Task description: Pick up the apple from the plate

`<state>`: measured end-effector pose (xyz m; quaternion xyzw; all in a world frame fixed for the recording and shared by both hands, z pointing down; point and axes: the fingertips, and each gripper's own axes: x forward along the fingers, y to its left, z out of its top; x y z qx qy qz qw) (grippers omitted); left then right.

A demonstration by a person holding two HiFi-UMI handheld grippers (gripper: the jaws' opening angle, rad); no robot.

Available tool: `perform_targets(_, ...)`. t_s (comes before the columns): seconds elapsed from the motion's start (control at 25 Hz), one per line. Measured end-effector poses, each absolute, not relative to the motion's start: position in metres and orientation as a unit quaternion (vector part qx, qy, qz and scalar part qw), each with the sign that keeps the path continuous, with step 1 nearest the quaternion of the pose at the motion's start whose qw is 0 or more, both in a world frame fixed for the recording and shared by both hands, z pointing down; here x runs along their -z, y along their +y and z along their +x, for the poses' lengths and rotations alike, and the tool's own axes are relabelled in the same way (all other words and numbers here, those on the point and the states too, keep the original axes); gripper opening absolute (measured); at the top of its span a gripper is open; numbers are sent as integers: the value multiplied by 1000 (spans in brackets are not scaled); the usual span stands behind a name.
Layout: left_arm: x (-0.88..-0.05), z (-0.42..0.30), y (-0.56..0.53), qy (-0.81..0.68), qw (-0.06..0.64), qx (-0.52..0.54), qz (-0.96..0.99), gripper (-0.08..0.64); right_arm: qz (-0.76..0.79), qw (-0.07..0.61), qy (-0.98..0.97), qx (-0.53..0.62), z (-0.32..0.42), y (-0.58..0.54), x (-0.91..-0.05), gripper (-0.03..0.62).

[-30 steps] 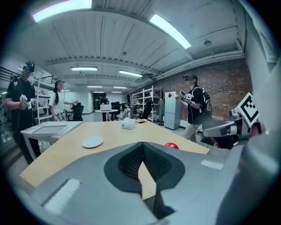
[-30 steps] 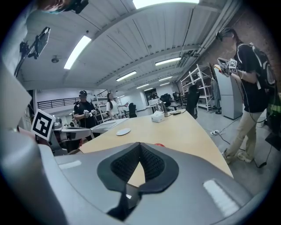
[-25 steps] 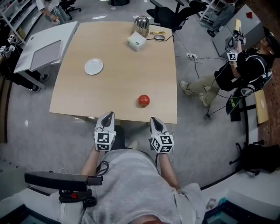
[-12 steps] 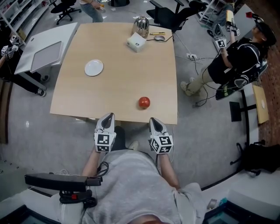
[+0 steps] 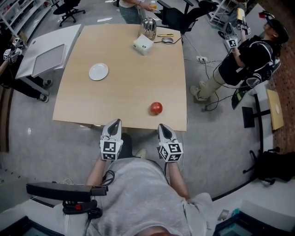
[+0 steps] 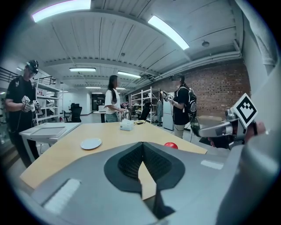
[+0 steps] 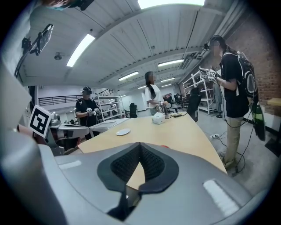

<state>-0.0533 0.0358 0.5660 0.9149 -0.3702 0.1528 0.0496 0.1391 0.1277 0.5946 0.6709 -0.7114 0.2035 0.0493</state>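
The red apple [image 5: 156,108] lies on the bare wooden table [image 5: 124,83] near its front right edge, not on the plate. The white plate [image 5: 98,71] sits empty, further back on the left. My left gripper [image 5: 115,121] and right gripper [image 5: 162,126] hover just short of the front edge, both shut with nothing between their pads. The apple is ahead of the right gripper, slightly to its left. In the left gripper view the apple [image 6: 171,145] peeks over the shut jaws and the plate [image 6: 91,143] lies to the left. The right gripper view shows the plate [image 7: 123,132] and a sliver of the apple [image 7: 164,146].
A metal kettle [image 5: 148,26], a white box [image 5: 144,44] and small items [image 5: 167,39] stand at the table's far edge. A white side table [image 5: 46,53] is at the left. One person [image 5: 249,64] stands to the right, another [image 5: 136,9] behind the table.
The apple has shifted slightly to the right on the table. Both grippers have stayed put. The people in the background have moved along the table's far and right sides.
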Motion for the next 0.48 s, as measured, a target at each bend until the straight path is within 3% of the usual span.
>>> perform_targets(0.48, -565, -47, 39, -365, 46, -153, 917, 18, 673, 48, -709, -204, 143, 131, -596, 6)
